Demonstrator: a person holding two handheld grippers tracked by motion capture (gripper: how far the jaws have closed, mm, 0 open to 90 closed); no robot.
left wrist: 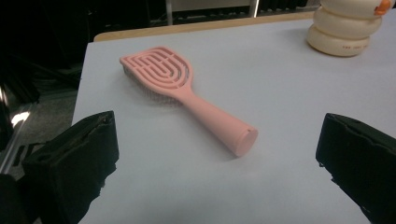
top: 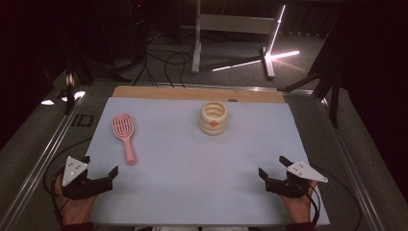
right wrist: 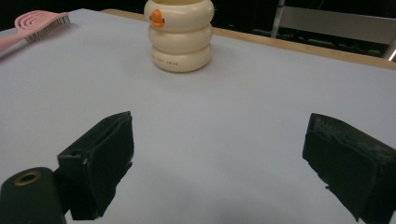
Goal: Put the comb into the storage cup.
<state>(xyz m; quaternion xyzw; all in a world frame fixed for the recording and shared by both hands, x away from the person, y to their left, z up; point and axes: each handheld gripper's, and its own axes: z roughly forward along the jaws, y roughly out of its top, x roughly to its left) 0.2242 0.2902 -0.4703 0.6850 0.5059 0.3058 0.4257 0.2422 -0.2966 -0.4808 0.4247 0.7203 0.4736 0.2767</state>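
**Q:** Two grippers are at the table; where do they sit, and how do the jaws stand?

**A:** Both rest near the person's edge of a pale blue mat (top: 192, 192) that covers a wooden table (top: 144, 91). The left gripper (top: 101, 179) is at the mat's near left corner, the right gripper (top: 275, 174) near the right corner, well apart from each other. Each is held in a hand that comes in from the bottom of the high view. Both pairs of jaws are spread wide with nothing between them but bare mat.

**Q:** What lies in front of the left gripper?

**A:** A pink hairbrush (top: 124, 134) lies flat on the left part of the mat, bristles down, its slotted oval head toward the far edge and its round-ended handle pointing back toward the person. In the left gripper view the hairbrush (left wrist: 187, 95) sits ahead of the open jaws, handle end nearest, not touching them.

**Q:** And in front of the right gripper?

**A:** A cream ringed holder (top: 213, 117), shaped like three stacked rings with a small orange mark on its side, stands upright near the mat's far edge, about midway across. In the right gripper view the holder (right wrist: 180, 37) stands well ahead of the jaws, and the brush head (right wrist: 39, 21) shows at the upper left
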